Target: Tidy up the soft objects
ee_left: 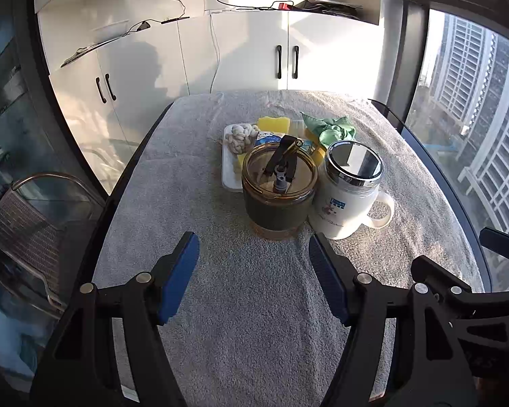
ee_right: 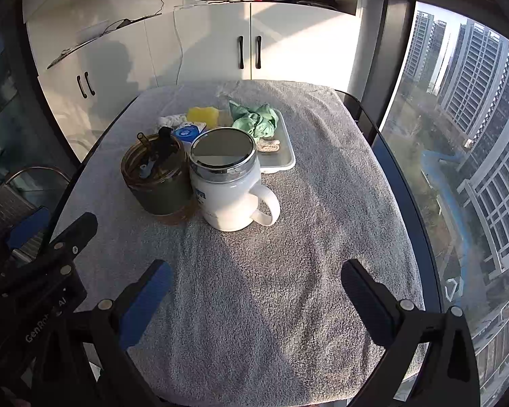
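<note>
While both the left gripper (ee_left: 253, 273) and right gripper (ee_right: 256, 288) hover spread and empty, I judge the green cloth (ee_right: 256, 120) in the far tray (ee_right: 281, 164) light, limp, best pinched at a raised fold.

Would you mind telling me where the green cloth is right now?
In the right wrist view, the green cloth lies crumpled in the white tray at the table's far side, right of the yellow sponge and behind the white mug.
</note>
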### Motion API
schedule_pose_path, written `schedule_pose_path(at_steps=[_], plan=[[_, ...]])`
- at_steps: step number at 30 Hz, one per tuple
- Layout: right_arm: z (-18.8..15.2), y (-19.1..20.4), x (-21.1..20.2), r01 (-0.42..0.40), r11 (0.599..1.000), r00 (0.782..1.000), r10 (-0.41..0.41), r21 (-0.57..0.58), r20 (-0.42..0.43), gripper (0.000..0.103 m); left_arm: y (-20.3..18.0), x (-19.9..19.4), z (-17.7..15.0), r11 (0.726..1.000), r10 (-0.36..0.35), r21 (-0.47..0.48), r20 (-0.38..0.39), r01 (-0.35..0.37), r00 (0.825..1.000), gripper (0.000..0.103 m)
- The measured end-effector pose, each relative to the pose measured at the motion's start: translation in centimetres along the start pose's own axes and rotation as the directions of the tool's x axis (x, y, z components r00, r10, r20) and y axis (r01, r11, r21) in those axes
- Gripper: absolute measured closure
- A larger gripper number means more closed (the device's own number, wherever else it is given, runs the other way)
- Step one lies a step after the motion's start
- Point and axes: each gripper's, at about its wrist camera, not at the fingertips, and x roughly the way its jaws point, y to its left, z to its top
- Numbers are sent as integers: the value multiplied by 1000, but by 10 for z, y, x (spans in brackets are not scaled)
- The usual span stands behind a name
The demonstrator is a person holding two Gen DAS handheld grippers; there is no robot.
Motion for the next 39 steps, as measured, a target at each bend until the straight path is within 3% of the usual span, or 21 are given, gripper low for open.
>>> schedule_pose_path(at_steps=[39], plan=[[0, 2, -2, 3, 1000, 1000, -3, 2, 20, 0, -1, 1, -1, 1000, -13, -4, -5, 13, 1000, 37]])
